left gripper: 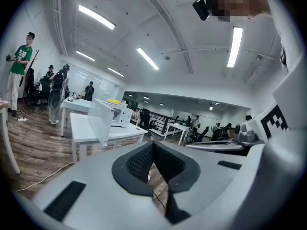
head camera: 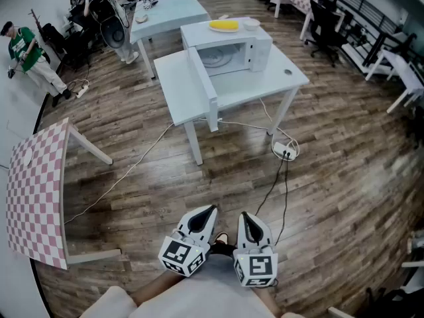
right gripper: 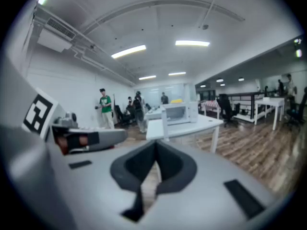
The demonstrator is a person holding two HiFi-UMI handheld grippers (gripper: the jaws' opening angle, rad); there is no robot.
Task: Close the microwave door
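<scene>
Head view: microwave (head camera: 232,48) door (head camera: 202,81) stands open, reaching the bench (head camera: 291,78) front edge; open floor (head camera: 218,177) separates it from left tongs (head camera: 211,211) and right tongs (head camera: 244,216), both clenched, empty.

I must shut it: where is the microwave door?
In the head view, the microwave door stands open at upper centre, left of the microwave on the white table.

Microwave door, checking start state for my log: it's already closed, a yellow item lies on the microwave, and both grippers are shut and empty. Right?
No: the microwave door stands open, as the head view shows. The rest holds: a yellow item lies on the microwave, and the left gripper and right gripper are shut and empty.
</scene>
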